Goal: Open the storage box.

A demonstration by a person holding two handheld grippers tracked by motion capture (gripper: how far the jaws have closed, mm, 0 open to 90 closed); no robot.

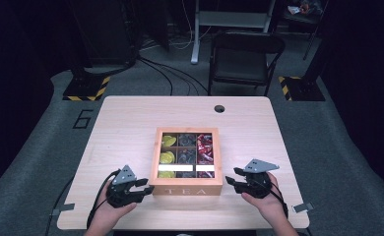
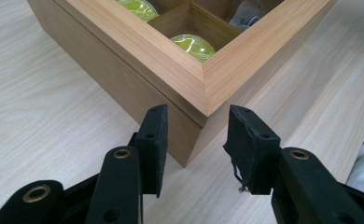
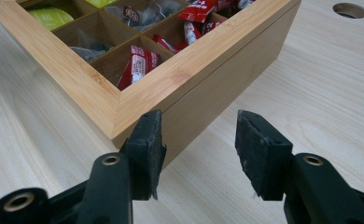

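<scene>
A wooden tea box [image 1: 186,190] marked TEA stands near the table's front edge. Its compartments hold green sachets [image 1: 167,157] on the left, dark ones in the middle and red ones [image 1: 205,147] on the right. A seam runs between its top frame and base. My left gripper [image 1: 143,188] is at the near left corner of the tea box [image 2: 147,51]. The left gripper [image 2: 196,112] stands open, and the corner points into the gap between the jaws. My right gripper [image 1: 232,178] is at the near right corner. The right gripper [image 3: 199,116] is open too, its left pad [image 3: 147,140] close against the wall of the box [image 3: 208,60].
The light wooden table [image 1: 126,128] has a round cable hole [image 1: 219,108] at the back, also the cable hole [image 3: 350,9] in the right gripper view. A black folding chair [image 1: 244,59] stands behind the table. Cables trail from both grippers off the front edge.
</scene>
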